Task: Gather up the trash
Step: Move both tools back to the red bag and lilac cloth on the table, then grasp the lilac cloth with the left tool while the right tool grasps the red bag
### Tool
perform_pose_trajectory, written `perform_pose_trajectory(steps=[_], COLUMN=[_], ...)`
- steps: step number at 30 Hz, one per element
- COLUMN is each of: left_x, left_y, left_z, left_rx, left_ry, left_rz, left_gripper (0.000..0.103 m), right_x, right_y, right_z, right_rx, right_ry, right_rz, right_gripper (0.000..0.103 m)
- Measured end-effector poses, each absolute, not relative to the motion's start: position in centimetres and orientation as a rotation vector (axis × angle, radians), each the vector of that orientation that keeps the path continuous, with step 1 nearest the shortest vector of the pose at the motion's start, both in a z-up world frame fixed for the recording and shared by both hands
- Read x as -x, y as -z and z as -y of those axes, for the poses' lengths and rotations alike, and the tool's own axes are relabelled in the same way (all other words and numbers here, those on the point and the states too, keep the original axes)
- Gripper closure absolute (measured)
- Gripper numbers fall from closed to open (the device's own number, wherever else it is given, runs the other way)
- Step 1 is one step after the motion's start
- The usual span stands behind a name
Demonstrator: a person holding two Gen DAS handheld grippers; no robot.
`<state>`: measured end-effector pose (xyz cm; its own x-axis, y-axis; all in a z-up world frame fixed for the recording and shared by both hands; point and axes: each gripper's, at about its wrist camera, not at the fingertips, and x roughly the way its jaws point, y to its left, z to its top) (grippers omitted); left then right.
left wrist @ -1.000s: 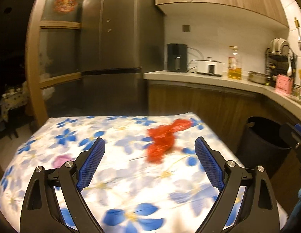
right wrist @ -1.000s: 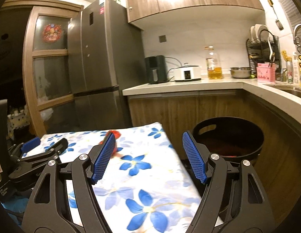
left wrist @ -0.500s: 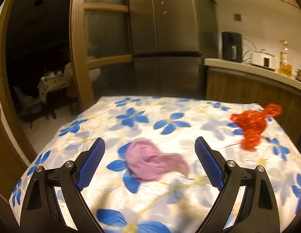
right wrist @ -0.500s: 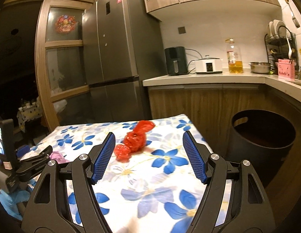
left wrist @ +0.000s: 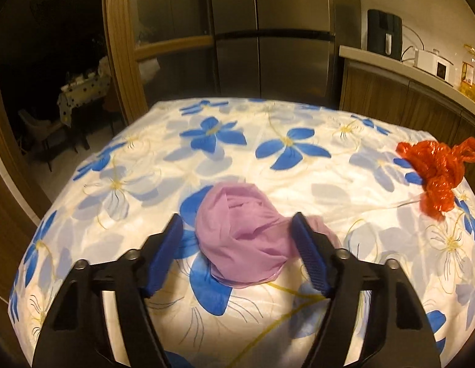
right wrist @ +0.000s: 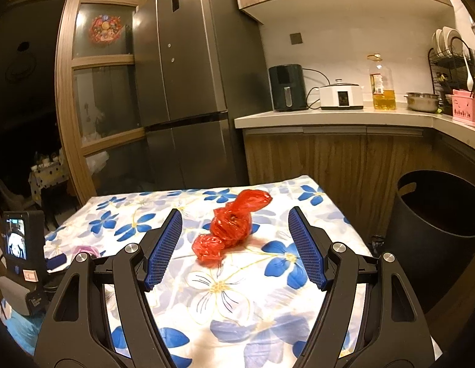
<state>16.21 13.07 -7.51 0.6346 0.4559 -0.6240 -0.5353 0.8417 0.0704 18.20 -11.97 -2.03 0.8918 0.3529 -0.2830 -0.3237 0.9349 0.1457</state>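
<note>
Blue fingers (left wrist: 164, 254) of the left gripper (left wrist: 237, 239) are closing around the crumpled purple bag (left wrist: 243, 239) on the floral tablecloth (left wrist: 268, 141), right pad touching; it looks light and limp, best pinched mid-bunch. Spread wide, the right gripper (right wrist: 236, 245) frames the red bag (right wrist: 234, 227).

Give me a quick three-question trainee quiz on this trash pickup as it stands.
1. Which bag lies between the blue pads of the left tool?
2. True or false: the red plastic bag is already in the black bin.
3. The right tool is: A) shut on the red bag, B) open, short of the red bag, C) over the bin.

Key:
1. The purple plastic bag; the jaws are closing around it, left pad apart from it.
2. False; it lies on the floral tablecloth.
3. B
</note>
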Motion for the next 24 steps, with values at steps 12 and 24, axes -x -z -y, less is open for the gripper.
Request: perform_pose_trajectory(steps=[12, 24], left_x=[-17.0, -15.7], left_y=[8.4, 6.0], left_z=[-12.9, -12.7], left_rx=[0.147, 0.195], left_ry=[-0.478, -0.416], left_rz=[-0.739, -0.617], left_gripper=[0.094, 0.098], right_x=[-20.2, -23.2], right_y=[3.1, 4.7], right_z=[11.0, 9.6], right_rx=[-0.085, -0.077], right_ry=[-0.350, -0.334], right_rz=[-0.356, -0.409], right_gripper=[0.032, 0.032])
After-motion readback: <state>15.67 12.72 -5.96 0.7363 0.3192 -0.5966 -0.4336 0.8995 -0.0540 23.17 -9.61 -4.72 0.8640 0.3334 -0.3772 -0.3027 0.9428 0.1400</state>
